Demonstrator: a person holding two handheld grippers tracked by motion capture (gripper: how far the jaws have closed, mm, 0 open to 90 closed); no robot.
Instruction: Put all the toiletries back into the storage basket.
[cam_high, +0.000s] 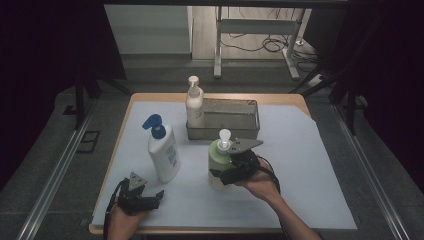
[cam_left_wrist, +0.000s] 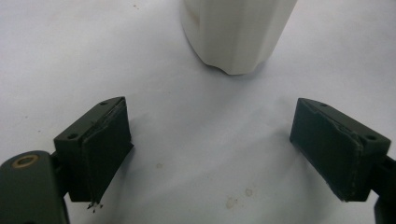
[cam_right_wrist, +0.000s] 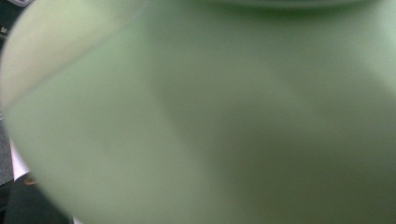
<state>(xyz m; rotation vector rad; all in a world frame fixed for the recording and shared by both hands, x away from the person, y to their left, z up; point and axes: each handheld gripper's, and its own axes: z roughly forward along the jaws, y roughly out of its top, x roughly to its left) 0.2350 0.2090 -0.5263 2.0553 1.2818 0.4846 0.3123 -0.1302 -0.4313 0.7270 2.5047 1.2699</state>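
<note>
A pale green pump bottle (cam_high: 216, 159) with a white pump stands at the middle of the white sheet, and its blurred green side (cam_right_wrist: 210, 116) sits right against the lens in the right gripper view. My right gripper (cam_high: 222, 172) reaches at it from the right, one black jaw across its lower front; whether the pads press is hidden. My left gripper (cam_high: 156, 196) rests open near the front left edge, jaws wide apart (cam_left_wrist: 233, 149) with bare sheet between them. Just beyond them is the base of a white bottle (cam_left_wrist: 236, 32) with a blue pump (cam_high: 164, 155).
A grey metal tray (cam_high: 235, 122) stands behind the green bottle, with a cream pump bottle (cam_high: 194, 107) upright in its left end. The white sheet (cam_high: 310, 170) covers a wooden table. Dark curtains flank the table; a desk frame and cables lie on the floor beyond.
</note>
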